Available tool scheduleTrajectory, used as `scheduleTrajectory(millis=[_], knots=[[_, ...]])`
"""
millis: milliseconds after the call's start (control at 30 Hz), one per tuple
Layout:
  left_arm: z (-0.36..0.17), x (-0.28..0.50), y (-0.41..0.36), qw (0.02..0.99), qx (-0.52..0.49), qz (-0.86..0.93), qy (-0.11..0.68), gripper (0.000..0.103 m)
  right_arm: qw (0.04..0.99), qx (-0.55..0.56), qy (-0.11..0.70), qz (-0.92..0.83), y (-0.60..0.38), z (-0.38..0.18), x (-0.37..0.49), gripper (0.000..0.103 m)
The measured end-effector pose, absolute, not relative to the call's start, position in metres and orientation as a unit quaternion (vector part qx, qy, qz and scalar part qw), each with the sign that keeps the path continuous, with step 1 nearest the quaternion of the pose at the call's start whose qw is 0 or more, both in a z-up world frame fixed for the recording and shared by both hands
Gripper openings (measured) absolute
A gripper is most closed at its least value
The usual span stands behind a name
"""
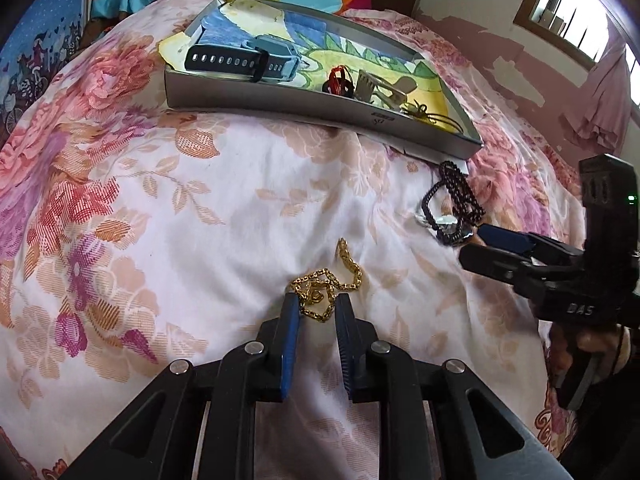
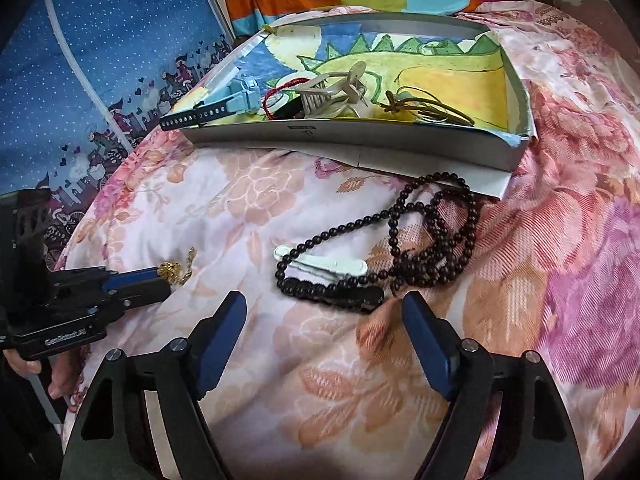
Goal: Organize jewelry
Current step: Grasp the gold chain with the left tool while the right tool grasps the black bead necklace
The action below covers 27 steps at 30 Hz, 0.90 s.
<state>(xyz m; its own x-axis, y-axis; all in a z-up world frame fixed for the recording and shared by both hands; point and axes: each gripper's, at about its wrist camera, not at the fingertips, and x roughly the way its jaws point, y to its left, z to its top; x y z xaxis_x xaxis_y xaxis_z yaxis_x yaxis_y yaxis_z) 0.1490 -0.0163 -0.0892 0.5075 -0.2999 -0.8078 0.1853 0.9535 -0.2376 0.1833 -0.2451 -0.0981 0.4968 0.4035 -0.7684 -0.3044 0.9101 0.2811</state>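
Between the blue-padded fingers of the left gripper (image 1: 317,308) a heap of gold link chain (image 1: 326,286) is bracketed on the floral bedspread (image 1: 160,208). The jaws are drawn narrow about the chain's near coils, but a sliver of gap shows on each side, so a firm hold cannot be confirmed; the chain lies on the cloth, not lifted. One tail of it trails away toward the far side.

To the right, a long strand of dark round beads (image 2: 432,232) is spread in loops, draped over a white hair clip (image 2: 320,262), with a black clip (image 2: 352,296) touching its near end. The right gripper (image 2: 324,316) is held wide open just short of these, nothing between its fingers.

Farther off, a shallow grey cardboard box lid lined with a crayon drawing (image 1: 320,102) rests on the bed, already holding a pale blue watch with a perforated dark strap (image 1: 248,56), a red cord charm (image 1: 339,80), a beige claw clip (image 1: 376,86) and a thin olive cord piece (image 1: 432,114).

The step in hand is judged to be the pick-up of the gold chain. Next, the fingers would need to be closed fully on the bunched links and the chain carried to the tray; loose links may slip or trail.
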Motion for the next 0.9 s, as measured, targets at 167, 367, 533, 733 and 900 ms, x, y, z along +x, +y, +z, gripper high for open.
scheduleTrajectory(millis=[167, 367, 533, 733, 900], knots=[[-0.089, 0.151, -0.014, 0.867, -0.068, -0.145, 0.473, 0.018, 0.865, 0.050, 0.453, 0.212, -0.239, -0.100, 0.188, 0.076], [-0.090, 0.155, -0.013, 0.868, -0.077, -0.146, 0.468, 0.018, 0.865, 0.050, 0.444, 0.230, -0.237, -0.100, 0.183, 0.070], [-0.090, 0.157, -0.013, 0.870, -0.076, -0.145, 0.465, 0.019, 0.862, 0.044, 0.447, 0.235, -0.234, -0.102, 0.186, 0.070], [-0.090, 0.163, -0.012, 0.870, -0.086, -0.146, 0.462, 0.019, 0.865, 0.032, 0.451, 0.219, -0.229, -0.106, 0.197, 0.057], [-0.090, 0.164, -0.012, 0.872, -0.087, -0.145, 0.459, 0.019, 0.868, 0.030, 0.446, 0.217, -0.229, -0.106, 0.192, 0.052]])
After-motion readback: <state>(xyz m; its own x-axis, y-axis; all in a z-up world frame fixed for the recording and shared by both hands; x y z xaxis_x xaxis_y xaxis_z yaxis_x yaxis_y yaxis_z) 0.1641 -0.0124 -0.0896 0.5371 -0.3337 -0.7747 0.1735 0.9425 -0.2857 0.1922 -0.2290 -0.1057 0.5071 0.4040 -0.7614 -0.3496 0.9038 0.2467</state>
